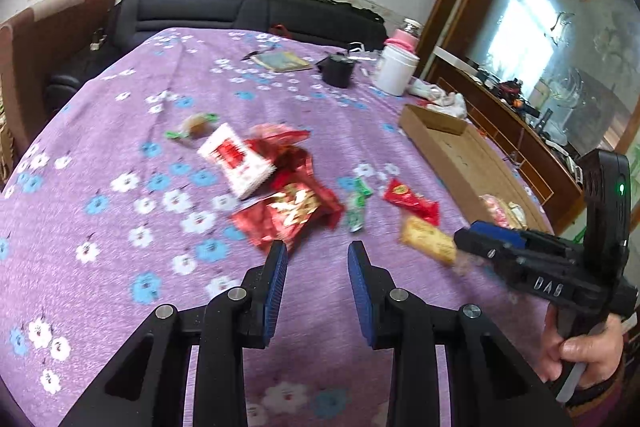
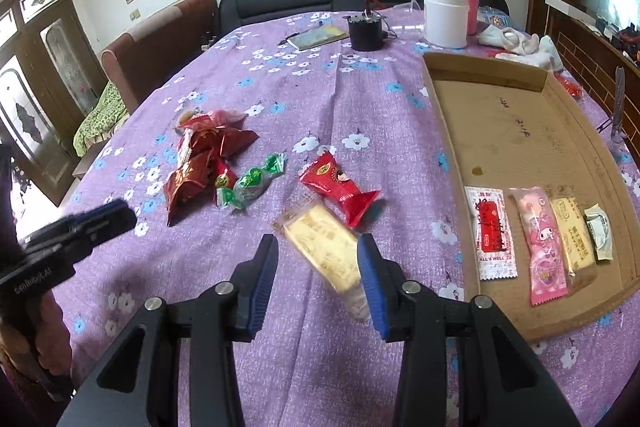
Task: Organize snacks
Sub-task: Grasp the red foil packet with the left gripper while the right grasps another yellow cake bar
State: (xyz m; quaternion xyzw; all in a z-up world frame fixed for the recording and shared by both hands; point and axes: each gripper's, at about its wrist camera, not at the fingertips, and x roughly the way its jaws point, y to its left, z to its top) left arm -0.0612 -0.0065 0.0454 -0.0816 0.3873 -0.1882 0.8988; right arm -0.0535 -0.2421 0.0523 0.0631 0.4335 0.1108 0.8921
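Purple floral cloth (image 1: 120,131) fills the left wrist view, smeared by motion. The left gripper (image 1: 317,257) hangs above bare cloth, jaws apart with nothing between the blue pads; released. Just ahead lies the loose heap: a white-and-red packet (image 1: 236,161) across crumpled red foil bags (image 1: 288,213), a green-wrapped candy (image 1: 357,205) and a red packet (image 1: 412,203) further right. They sit unsorted, presumably the stock not yet moved. The right gripper (image 1: 464,239) enters from the right edge, its tips at a yellow bar (image 1: 430,241); blur hides whether the pads touch it. A hand (image 1: 580,355) grips the handle, cut by the frame. Only the near corner of the cardboard tray (image 1: 448,147) shows clearly.

Cardboard dominates the right wrist view. The tray (image 2: 520,131) holds four packets in a neat row at its near end: white-and-red (image 2: 491,233), pink (image 2: 540,243), yellow (image 2: 574,237), and a small pale one (image 2: 600,233). That row looks like the sorted end of the job.

The right gripper (image 2: 318,253) straddles the yellow bar (image 2: 324,247), jaws parted. The bar's near end blurs out between the pads, with a gap visible on the left and the right pad close against it; no firm clamp reads here. The left gripper (image 2: 112,217) pokes in at the left, blurred, jaws unreadable from this side.
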